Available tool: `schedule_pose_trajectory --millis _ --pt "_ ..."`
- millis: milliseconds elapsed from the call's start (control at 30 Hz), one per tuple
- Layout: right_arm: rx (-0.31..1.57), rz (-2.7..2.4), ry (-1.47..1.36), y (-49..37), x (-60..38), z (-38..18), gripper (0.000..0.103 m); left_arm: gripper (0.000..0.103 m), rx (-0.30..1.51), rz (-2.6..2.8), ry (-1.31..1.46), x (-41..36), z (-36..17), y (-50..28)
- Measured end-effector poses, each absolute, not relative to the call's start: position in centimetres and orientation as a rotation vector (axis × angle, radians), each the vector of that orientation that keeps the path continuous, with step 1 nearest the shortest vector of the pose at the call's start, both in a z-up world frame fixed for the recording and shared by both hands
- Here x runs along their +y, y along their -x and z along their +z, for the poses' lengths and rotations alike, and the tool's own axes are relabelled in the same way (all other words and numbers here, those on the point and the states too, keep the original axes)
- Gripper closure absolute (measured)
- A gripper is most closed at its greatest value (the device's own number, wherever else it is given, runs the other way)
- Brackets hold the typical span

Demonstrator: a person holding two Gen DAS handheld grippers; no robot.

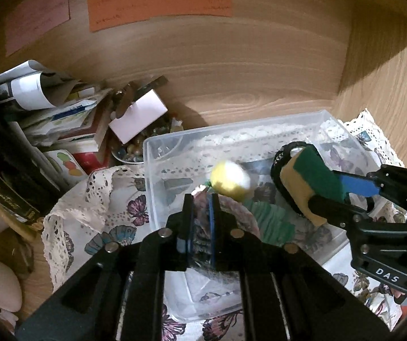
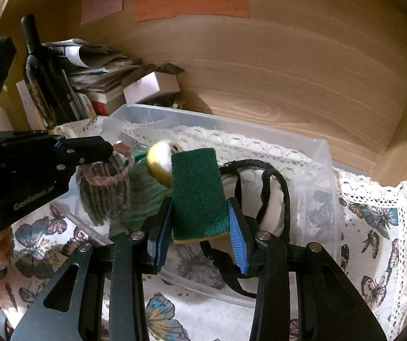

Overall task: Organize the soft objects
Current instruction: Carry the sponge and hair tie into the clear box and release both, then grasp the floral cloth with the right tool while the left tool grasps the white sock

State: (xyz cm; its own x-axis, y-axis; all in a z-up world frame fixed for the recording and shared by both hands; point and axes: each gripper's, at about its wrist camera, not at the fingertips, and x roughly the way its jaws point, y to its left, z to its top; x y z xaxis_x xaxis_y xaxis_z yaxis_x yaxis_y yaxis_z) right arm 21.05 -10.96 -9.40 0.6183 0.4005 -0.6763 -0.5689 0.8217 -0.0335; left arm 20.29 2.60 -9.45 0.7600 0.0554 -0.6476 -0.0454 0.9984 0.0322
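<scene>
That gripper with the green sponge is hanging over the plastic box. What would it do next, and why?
Probably lower a little and open. The right gripper is shut on the green sponge, held above the clear plastic bin, where a yellow-white ball and a black-strapped white item already lie. The left gripper, shut on a knitted piece, is off to one side, so the drop looks clear.
</scene>
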Motion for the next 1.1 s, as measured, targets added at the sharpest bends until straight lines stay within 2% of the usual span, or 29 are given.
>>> schedule_pose_trajectory --millis 167,367,500,700,767,833,1100 --pt "0.718 0.557 0.266 -21.2 -10.7 -9.4 0.067 0.07 0.701 0.036 -0.009 2.4 -9.3 -19.7" --pt "0.683 0.552 0.264 -20.5 -11.2 -8.5 0.054 0.052 0.657 0.03 -0.026 1.9 -8.2 -17.9" --pt "0.642 0.546 0.254 -19.4 -11.9 -7.3 0.047 0.046 0.617 0.034 -0.014 2.0 -7.0 -16.5" --pt "0.577 0.54 0.242 -17.0 -13.2 -5.3 0.041 0.027 0.546 0.062 -0.023 1.8 -5.4 -13.9" --pt "0.554 0.535 0.242 -16.1 -13.7 -4.7 0.036 0.013 0.524 0.071 -0.028 1.7 -4.9 -12.8" --pt "0.529 0.53 0.238 -15.1 -14.2 -4.2 0.028 0.005 0.5 0.079 -0.022 1.6 -4.5 -11.6" --pt "0.504 0.507 0.237 -11.8 -16.3 -4.4 0.024 0.001 0.511 0.055 -0.017 0.7 -5.4 -8.2"
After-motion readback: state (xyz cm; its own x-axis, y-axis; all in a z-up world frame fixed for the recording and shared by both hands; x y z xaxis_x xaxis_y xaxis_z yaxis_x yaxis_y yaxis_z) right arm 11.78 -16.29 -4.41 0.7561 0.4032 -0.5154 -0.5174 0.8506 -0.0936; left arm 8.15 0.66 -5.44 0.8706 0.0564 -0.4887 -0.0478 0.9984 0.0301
